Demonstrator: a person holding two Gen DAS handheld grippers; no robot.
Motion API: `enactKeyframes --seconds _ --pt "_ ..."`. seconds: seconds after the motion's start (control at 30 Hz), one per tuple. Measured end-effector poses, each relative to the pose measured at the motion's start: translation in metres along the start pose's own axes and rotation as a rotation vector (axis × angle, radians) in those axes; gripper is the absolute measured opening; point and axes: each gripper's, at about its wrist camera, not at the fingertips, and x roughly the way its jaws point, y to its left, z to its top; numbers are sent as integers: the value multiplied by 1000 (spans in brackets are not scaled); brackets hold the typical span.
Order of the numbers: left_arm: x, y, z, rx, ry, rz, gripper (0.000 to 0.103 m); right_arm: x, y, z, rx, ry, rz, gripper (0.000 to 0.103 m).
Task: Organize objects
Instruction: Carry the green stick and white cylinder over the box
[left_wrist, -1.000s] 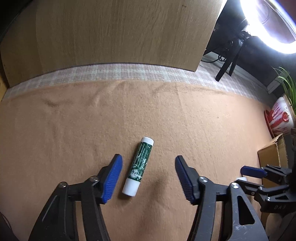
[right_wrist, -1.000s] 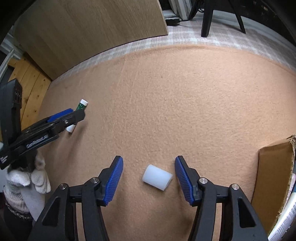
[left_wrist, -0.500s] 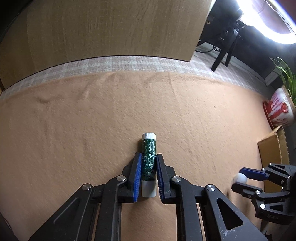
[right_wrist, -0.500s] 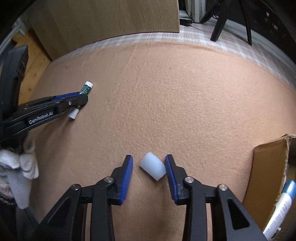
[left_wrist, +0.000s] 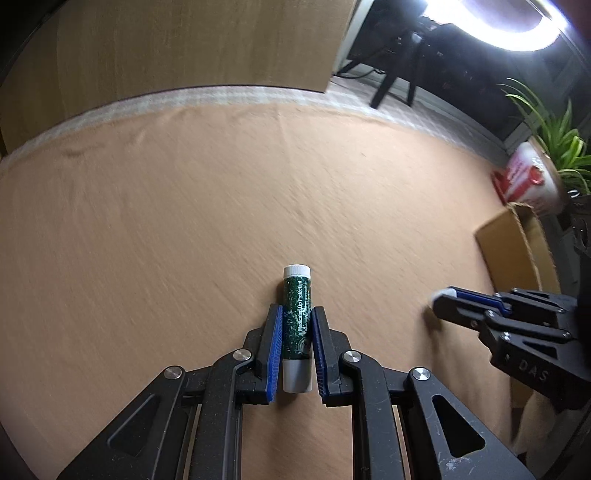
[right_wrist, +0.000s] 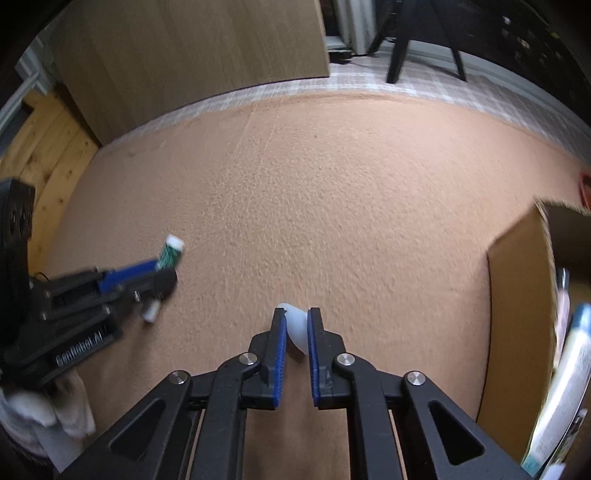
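Motion blur smears my right tool (right_wrist: 296, 328) in the left wrist view, and the cardboard box (right_wrist: 517, 314) is cut off at the frame edge, its contents hard to make out. My left tool (left_wrist: 297, 332) pinches a green lip balm tube (left_wrist: 297, 317) with white ends, well left of the box; my right tool pinches a translucent white cap (right_wrist: 296, 330) nearer the box. Peach felt cloth (right_wrist: 332, 184) covers the bench, a wooden panel (left_wrist: 184, 48) behind.
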Motion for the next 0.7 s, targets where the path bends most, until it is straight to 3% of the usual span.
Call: enactKeyframes --seconds 0.27,0.4,0.7 --pt "-14 -19 -18 3 -19 -27 16 -21 -16 -21 111 -59 39 6" --pt "-20 -32 -15 26 -32 -40 16 -51 -26 -30 150 -113 60 6" --pt "-38 -89 -3 115 -71 -113 16 -122 -69 -71 222 -233 6 6"
